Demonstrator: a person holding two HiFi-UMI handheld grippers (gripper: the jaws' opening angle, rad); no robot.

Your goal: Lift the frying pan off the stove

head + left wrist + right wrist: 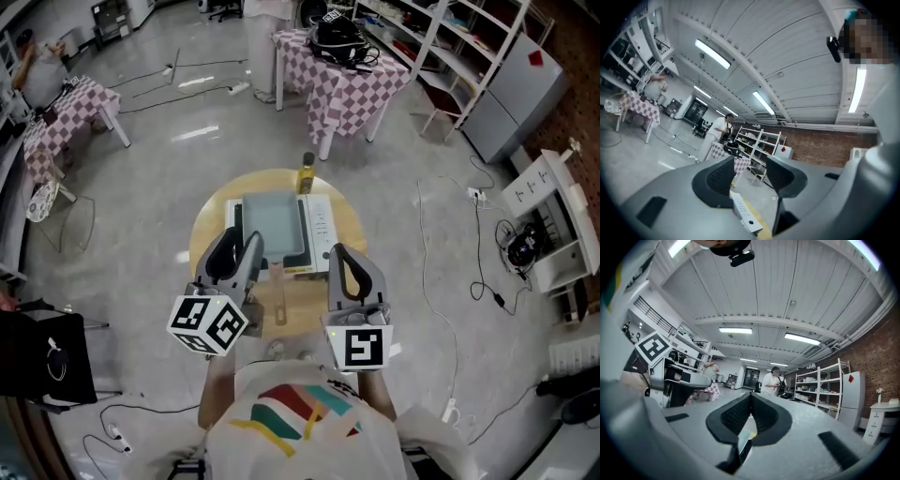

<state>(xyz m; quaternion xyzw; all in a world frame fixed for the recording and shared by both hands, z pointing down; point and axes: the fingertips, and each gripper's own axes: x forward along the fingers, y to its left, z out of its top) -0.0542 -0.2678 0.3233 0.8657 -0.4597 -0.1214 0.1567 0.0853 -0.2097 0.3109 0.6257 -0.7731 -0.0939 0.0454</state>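
- Left tool: near left, over the table; jaws apart, nothing between them.
- Right tool: near right; jaws together, empty.
- Frying pan: square, sitting on the stove; its handle points near, between the two tools.
- Stove: white, at the middle of the round wooden table.
- Bottle: upright at the table's far edge.

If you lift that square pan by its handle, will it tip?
Likely front-heavy: the frying pan is wide and its handle long and thin, so it may droop. It looks rigid and empty; nothing should spill.
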